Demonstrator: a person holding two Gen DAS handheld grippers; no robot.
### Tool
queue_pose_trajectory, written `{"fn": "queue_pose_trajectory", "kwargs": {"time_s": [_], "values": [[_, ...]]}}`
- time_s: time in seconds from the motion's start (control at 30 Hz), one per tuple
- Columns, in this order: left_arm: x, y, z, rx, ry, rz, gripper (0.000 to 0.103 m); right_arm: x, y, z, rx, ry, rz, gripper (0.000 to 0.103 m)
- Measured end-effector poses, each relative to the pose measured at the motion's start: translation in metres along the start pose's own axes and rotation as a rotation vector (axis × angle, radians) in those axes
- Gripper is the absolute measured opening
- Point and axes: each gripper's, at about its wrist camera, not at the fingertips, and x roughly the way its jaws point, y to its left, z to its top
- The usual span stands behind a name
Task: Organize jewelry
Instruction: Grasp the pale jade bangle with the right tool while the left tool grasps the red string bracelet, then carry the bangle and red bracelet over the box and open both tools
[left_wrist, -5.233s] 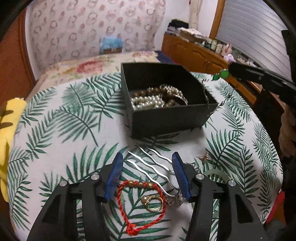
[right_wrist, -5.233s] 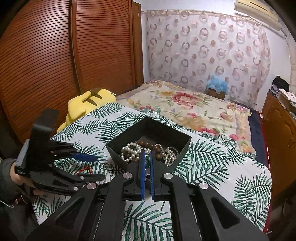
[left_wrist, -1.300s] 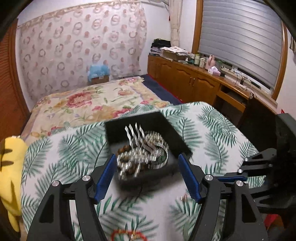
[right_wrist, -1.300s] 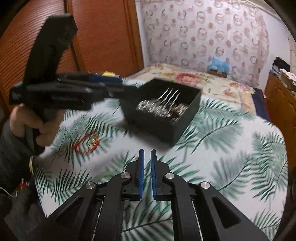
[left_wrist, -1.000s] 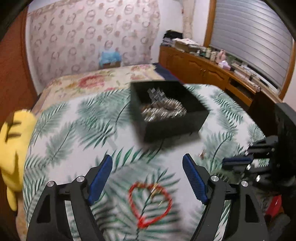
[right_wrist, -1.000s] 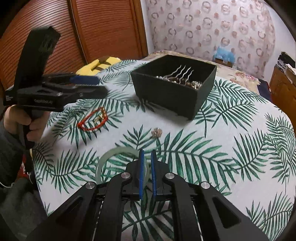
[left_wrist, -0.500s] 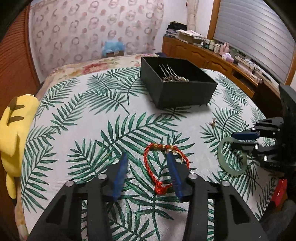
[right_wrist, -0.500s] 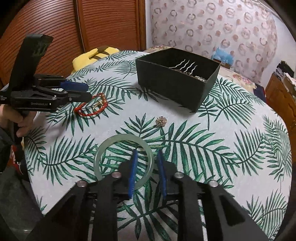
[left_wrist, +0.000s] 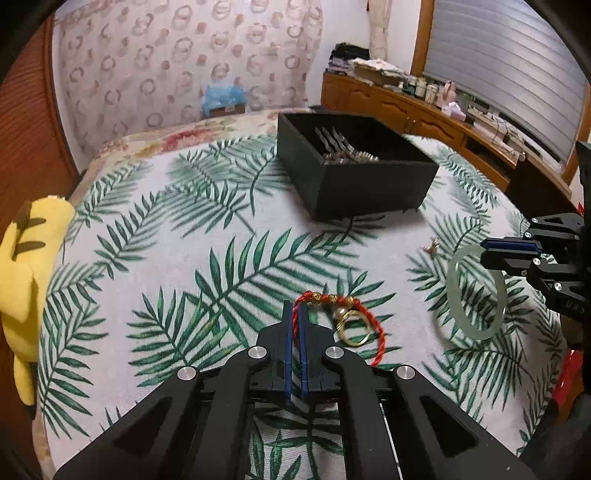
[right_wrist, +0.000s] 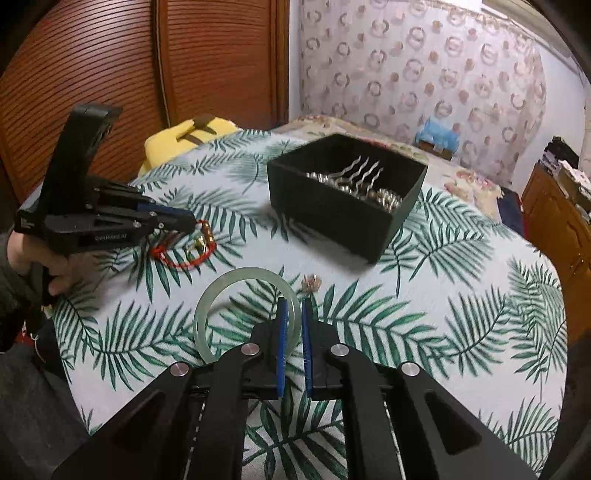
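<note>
My left gripper (left_wrist: 294, 314) is shut on the red cord bracelet (left_wrist: 373, 325) that lies on the leaf-print cloth; a gold ring (left_wrist: 351, 332) lies inside its loop. The same gripper (right_wrist: 184, 221) and bracelet (right_wrist: 177, 258) show in the right wrist view. My right gripper (right_wrist: 293, 306) is shut on the rim of a pale green jade bangle (right_wrist: 218, 295), seen also in the left wrist view (left_wrist: 458, 306). The black box (left_wrist: 354, 181) holds pearl strands and a silver hair comb (right_wrist: 362, 166).
A small gold brooch (right_wrist: 310, 283) lies on the cloth between the bangle and the box (right_wrist: 332, 206). A yellow plush toy (left_wrist: 26, 258) sits at the table's left edge. A bed and wooden cabinets stand behind the round table.
Both grippers came down from the box to the cloth and closed: the left onto the red bracelet's cord, the right onto the jade bangle's rim.
</note>
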Motion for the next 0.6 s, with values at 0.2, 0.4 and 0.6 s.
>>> {"fn": "queue_pose_trajectory", "kwargs": {"time_s": [0.2, 0.4, 0.6], "values": [[-0.025, -0.014, 0.018, 0.016, -0.093, -0.014, 0.002, -0.009, 0.001, 0.014, -0.012, -0.045, -0.012, 0.009], [-0.039, -0.027, 0.042, 0.039, -0.160, -0.025, 0.002, -0.014, -0.009, 0.036, -0.024, -0.087, -0.027, 0.009], [-0.039, -0.032, 0.067, 0.047, -0.194, -0.028, 0.002, -0.013, -0.028, 0.059, -0.025, -0.122, -0.042, 0.009]]}}
